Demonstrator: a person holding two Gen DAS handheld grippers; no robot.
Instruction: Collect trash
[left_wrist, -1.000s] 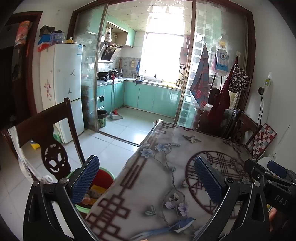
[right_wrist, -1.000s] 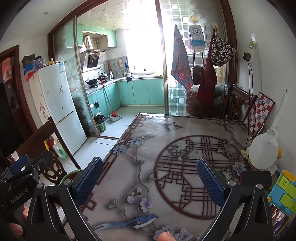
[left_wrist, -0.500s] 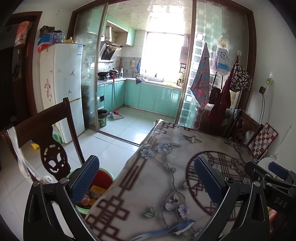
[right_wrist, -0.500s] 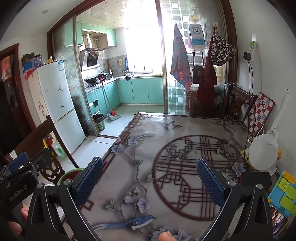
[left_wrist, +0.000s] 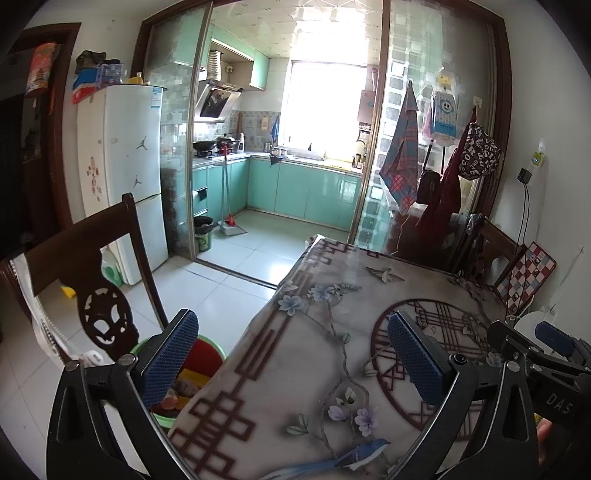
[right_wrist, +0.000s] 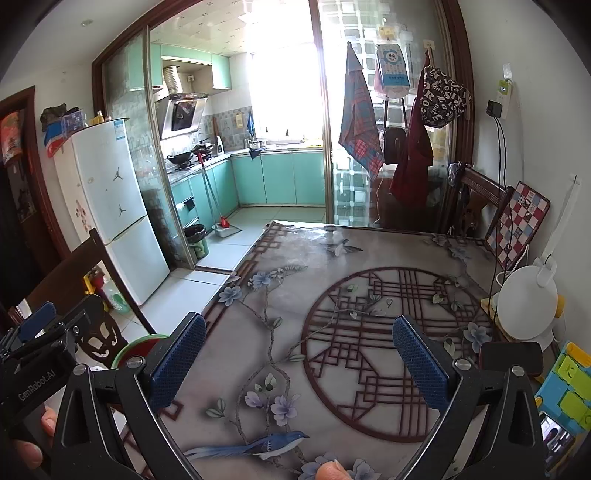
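Left wrist: green bin (left_wrist: 216, 350) beside table (left_wrist: 332, 350), holding seemingly food scraps

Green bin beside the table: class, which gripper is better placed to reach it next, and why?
Left. The green bin sits just behind the left gripper, whose jaws are open and empty. The right gripper hangs over the table, further off.

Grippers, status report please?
Left gripper open, empty. Right gripper open, empty. Bin beside table holds trash. Nothing blocking.
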